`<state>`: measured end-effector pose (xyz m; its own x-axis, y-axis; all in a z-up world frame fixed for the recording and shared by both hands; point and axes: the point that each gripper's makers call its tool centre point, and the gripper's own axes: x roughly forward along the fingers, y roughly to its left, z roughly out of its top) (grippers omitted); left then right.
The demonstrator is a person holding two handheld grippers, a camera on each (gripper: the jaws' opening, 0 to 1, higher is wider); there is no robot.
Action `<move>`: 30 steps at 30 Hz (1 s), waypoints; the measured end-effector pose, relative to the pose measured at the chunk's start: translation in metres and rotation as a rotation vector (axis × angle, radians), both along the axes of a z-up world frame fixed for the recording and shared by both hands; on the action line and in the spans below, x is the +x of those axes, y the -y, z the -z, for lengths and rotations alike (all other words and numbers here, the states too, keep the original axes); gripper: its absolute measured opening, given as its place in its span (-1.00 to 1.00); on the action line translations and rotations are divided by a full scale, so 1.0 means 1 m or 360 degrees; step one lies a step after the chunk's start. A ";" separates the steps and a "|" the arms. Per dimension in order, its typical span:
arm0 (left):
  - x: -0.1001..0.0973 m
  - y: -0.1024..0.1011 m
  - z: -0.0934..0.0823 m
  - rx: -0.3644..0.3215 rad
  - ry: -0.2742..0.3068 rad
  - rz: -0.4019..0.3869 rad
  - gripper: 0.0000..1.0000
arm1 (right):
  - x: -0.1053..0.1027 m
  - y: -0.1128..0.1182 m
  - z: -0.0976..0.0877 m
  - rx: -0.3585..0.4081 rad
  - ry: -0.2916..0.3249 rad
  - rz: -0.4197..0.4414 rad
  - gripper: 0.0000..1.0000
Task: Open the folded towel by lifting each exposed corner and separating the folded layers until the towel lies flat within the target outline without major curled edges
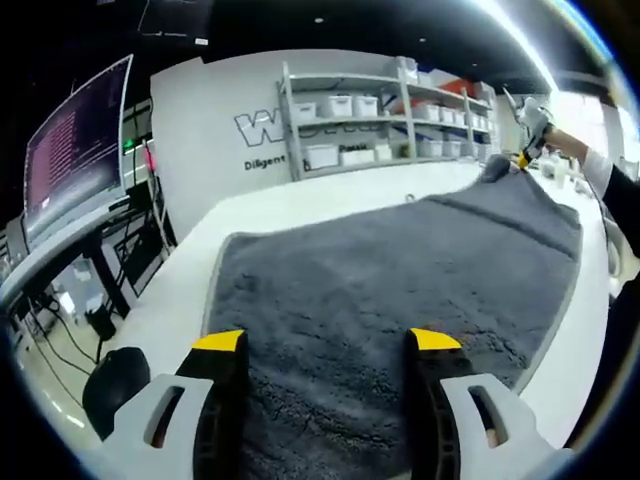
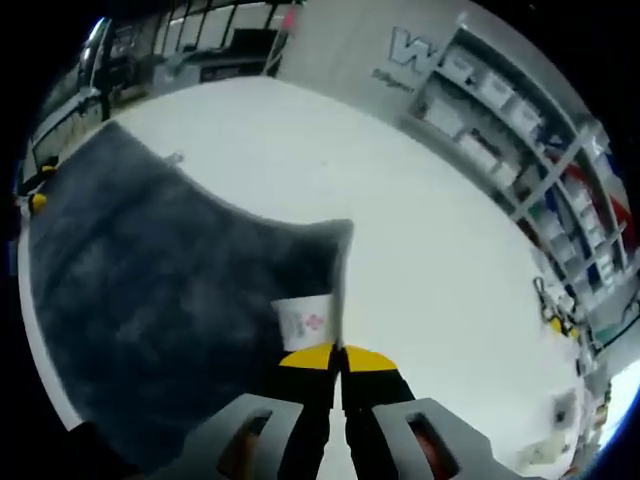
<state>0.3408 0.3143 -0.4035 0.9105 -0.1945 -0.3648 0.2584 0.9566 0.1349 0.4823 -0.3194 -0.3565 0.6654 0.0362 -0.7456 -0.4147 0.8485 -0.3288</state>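
Observation:
A dark grey towel (image 1: 400, 280) lies spread over the white table (image 1: 300, 205). My left gripper (image 1: 327, 341) hovers open just above the towel's near edge, its yellow-tipped jaws wide apart with nothing between them. At the towel's far corner my right gripper (image 1: 524, 150) shows, held by a person's hand. In the right gripper view my right gripper (image 2: 337, 357) is shut on a corner of the towel (image 2: 150, 270), which is lifted off the table. A white care label (image 2: 303, 322) hangs right by the tips. The left gripper (image 2: 36, 192) shows small at the towel's far edge.
White shelving (image 1: 390, 120) with storage bins stands along the far wall. A monitor (image 1: 75, 150) on a desk sits off the table's left side, with a dark chair (image 1: 115, 385) below. Small items (image 2: 555, 315) lie near the table's edge in the right gripper view.

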 end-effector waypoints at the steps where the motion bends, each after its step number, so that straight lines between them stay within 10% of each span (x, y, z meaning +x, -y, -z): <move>1: 0.000 0.001 0.000 -0.0005 -0.0001 0.0006 0.21 | 0.000 0.001 0.002 0.0005 0.0003 0.0005 -1.00; 30: 0.000 0.005 0.001 -0.0010 -0.0001 0.0033 0.15 | -0.012 -0.005 0.041 0.0276 0.0189 0.0054 -1.00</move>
